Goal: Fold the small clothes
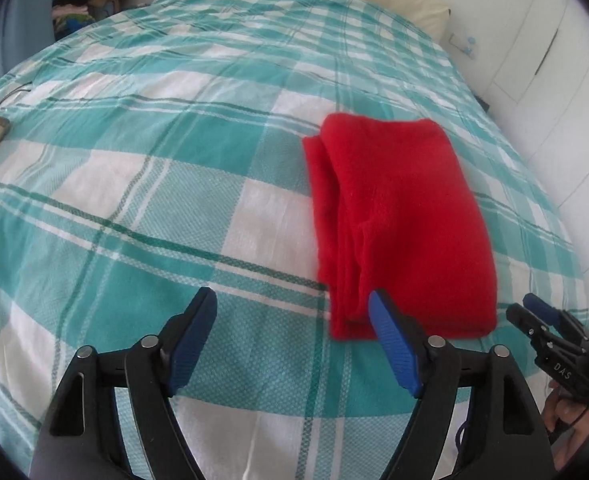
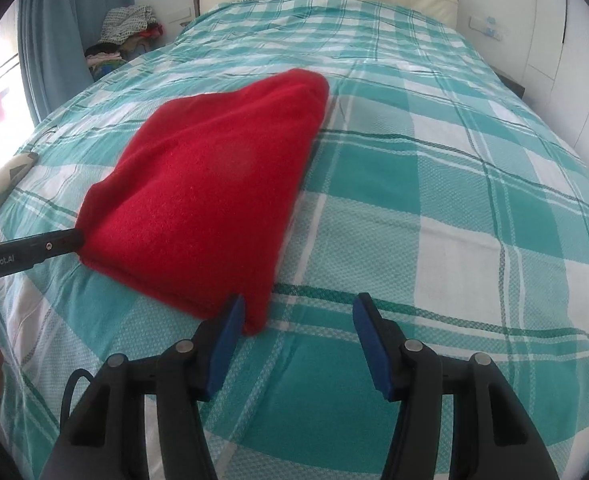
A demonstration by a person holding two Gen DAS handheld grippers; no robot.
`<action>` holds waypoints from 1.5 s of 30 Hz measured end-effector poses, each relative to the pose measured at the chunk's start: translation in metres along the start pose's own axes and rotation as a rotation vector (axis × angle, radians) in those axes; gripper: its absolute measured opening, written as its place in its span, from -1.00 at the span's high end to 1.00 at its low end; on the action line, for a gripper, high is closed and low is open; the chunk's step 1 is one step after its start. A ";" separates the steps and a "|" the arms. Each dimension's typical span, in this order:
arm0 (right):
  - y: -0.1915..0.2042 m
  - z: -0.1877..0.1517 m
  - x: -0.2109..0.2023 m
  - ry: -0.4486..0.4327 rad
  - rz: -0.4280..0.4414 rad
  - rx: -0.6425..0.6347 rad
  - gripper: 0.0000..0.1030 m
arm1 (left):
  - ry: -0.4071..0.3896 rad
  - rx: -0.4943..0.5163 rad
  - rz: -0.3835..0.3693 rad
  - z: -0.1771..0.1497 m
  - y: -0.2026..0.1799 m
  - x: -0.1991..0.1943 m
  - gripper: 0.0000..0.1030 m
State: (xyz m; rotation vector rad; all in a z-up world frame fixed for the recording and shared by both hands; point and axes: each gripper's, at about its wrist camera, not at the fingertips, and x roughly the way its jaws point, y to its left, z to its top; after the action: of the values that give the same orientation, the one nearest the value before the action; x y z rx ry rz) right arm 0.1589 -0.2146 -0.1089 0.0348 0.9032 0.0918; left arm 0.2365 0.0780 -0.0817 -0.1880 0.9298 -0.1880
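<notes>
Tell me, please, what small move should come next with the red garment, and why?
Probably lift both grippers clear. The red garment already lies folded on the checked bedspread, and the left gripper and right gripper stand open with nothing between their fingers.

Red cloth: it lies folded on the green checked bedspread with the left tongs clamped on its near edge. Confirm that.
Not quite. The red cloth lies folded on the bedspread, but the left tongs stand open, gripping nothing, as the left wrist view shows.
</notes>
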 end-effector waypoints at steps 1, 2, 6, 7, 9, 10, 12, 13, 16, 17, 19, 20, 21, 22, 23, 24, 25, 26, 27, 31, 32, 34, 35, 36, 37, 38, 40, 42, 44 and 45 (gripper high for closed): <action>-0.010 0.006 -0.003 -0.011 0.048 0.038 -0.20 | -0.028 -0.020 -0.027 0.010 0.003 -0.003 -0.85; -0.021 0.014 -0.003 -0.017 0.120 0.089 -0.35 | -0.041 -0.040 -0.055 0.022 0.006 -0.001 -0.91; -0.058 0.054 0.026 0.006 0.404 0.308 -0.39 | 0.086 -0.028 -0.088 0.059 0.002 0.053 -0.91; -0.063 0.063 0.039 0.025 0.451 0.345 -0.39 | 0.133 -0.017 -0.084 0.064 -0.002 0.071 -0.90; -0.069 0.077 0.069 0.066 0.518 0.411 -0.39 | 0.191 -0.016 -0.107 0.066 -0.005 0.094 -0.90; -0.069 0.081 0.083 0.088 0.540 0.440 -0.39 | 0.211 -0.022 -0.134 0.067 -0.007 0.103 -0.90; -0.062 0.084 0.111 0.133 0.613 0.487 -0.39 | 0.226 -0.034 -0.180 0.067 -0.012 0.112 -0.90; -0.056 0.085 0.121 0.144 0.635 0.496 -0.38 | 0.220 -0.030 -0.199 0.066 -0.016 0.114 -0.86; -0.017 0.096 0.123 0.139 0.456 0.314 0.23 | 0.249 0.006 -0.196 0.061 -0.030 0.122 0.52; 0.003 0.099 0.115 0.114 0.339 0.188 0.39 | 0.236 -0.001 -0.181 0.059 -0.030 0.120 0.56; 0.048 0.098 0.095 0.036 0.138 -0.086 0.50 | 0.199 0.017 -0.156 0.057 -0.035 0.111 0.63; 0.069 0.094 0.086 -0.004 0.060 -0.209 0.54 | 0.178 0.034 -0.140 0.055 -0.038 0.105 0.64; 0.085 0.090 0.077 -0.040 0.014 -0.295 0.55 | 0.157 0.050 -0.132 0.055 -0.040 0.098 0.65; 0.096 0.088 0.068 -0.069 -0.007 -0.342 0.56 | 0.137 0.059 -0.131 0.054 -0.041 0.090 0.65; 0.100 0.088 0.059 -0.095 -0.007 -0.354 0.56 | 0.120 0.064 -0.135 0.055 -0.042 0.081 0.65; 0.101 0.091 0.051 -0.119 0.006 -0.348 0.56 | 0.104 0.064 -0.142 0.058 -0.041 0.072 0.65; 0.100 0.096 0.043 -0.141 0.019 -0.337 0.57 | 0.087 0.067 -0.149 0.061 -0.041 0.063 0.65; 0.098 0.100 0.035 -0.160 0.036 -0.324 0.57 | 0.068 0.074 -0.151 0.065 -0.041 0.052 0.66; 0.098 0.105 0.027 -0.178 0.051 -0.310 0.57 | 0.049 0.081 -0.151 0.071 -0.043 0.041 0.66; 0.102 0.128 -0.005 -0.240 0.131 -0.251 0.57 | -0.029 0.106 -0.162 0.094 -0.044 -0.004 0.65; 0.103 0.134 -0.010 -0.249 0.152 -0.236 0.57 | -0.042 0.111 -0.161 0.099 -0.045 -0.010 0.65; 0.101 0.142 -0.017 -0.261 0.182 -0.207 0.57 | -0.055 0.118 -0.154 0.104 -0.045 -0.015 0.63; 0.098 0.146 -0.016 -0.252 0.198 -0.191 0.57 | -0.049 0.116 -0.146 0.102 -0.043 -0.011 0.53; 0.093 0.148 -0.010 -0.220 0.218 -0.173 0.56 | -0.031 0.109 -0.133 0.097 -0.040 -0.005 0.47; 0.087 0.147 0.000 -0.169 0.239 -0.148 0.50 | -0.005 0.101 -0.110 0.090 -0.036 0.007 0.27; 0.079 0.143 0.013 -0.106 0.255 -0.120 0.30 | 0.026 0.097 -0.090 0.079 -0.030 0.018 0.08; 0.058 0.124 0.038 0.013 0.239 -0.068 -0.31 | 0.064 0.110 -0.017 0.052 -0.019 0.030 -0.02; 0.036 0.097 0.046 0.054 0.194 -0.053 -0.44 | 0.053 0.149 0.066 0.027 -0.013 0.028 -0.08; 0.014 0.071 0.039 0.060 0.154 -0.048 -0.44 | 0.011 0.179 0.121 0.008 -0.010 0.014 -0.50; 0.006 0.059 0.031 0.056 0.139 -0.044 -0.44 | -0.020 0.196 0.152 0.001 -0.011 0.005 -0.61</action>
State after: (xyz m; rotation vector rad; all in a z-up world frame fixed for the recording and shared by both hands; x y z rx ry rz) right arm 0.2245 -0.2054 -0.0962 0.0542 0.9535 0.2426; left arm 0.2394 0.0660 -0.0821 0.0617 0.8958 -0.1350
